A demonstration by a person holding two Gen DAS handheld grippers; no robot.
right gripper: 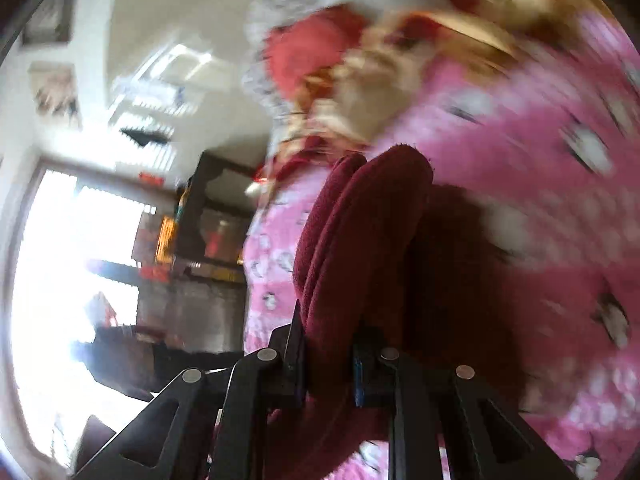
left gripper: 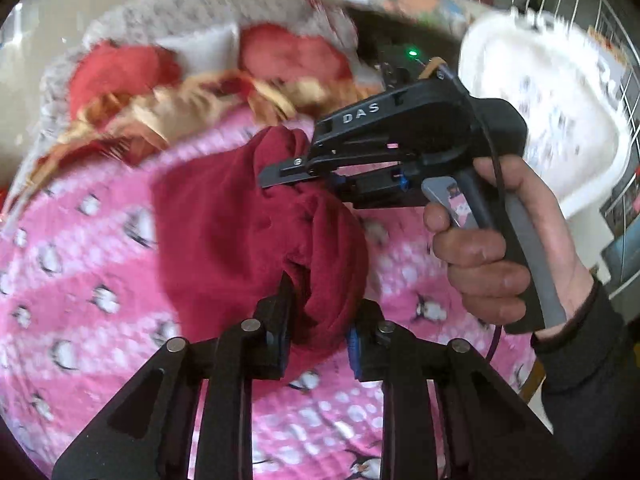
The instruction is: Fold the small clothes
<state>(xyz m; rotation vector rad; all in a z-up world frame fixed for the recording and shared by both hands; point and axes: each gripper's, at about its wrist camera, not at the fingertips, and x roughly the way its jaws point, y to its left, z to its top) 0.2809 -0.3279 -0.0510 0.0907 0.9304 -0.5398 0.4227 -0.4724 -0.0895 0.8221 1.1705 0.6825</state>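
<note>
- My left gripper [left gripper: 316, 336]: jaws narrow, pinched on a bunched fold of the dark red garment [left gripper: 240, 232]. Cloth bulges up between the two fingers.
- My right gripper [left gripper: 280, 174], seen from the left wrist: closed on the far edge of the same garment, fingertips buried in the fabric. Bare hand [left gripper: 492, 256] squeezes the trigger.
- Right wrist view confirms: right gripper [right gripper: 328, 356] clamped on a thick roll of the garment [right gripper: 360, 232], cloth standing upright out of the jaws.
- Garment hangs gathered between both grippers, over the pink penguin-print blanket [left gripper: 80, 280]. I can't tell whether its lower part touches the blanket.
- Beyond the garment, at the blanket's far edge: a heap of red and gold fabric [left gripper: 168, 92], blurred.
- Behind that, a grey patterned cover [left gripper: 168, 12].
- Right of the right gripper: white plastic chair [left gripper: 540, 92], then a white wire rack [left gripper: 616, 28].
- Right wrist view is heavily motion-blurred; bright window [right gripper: 72, 260] on the left, dark furniture [right gripper: 216, 208] near it.
</note>
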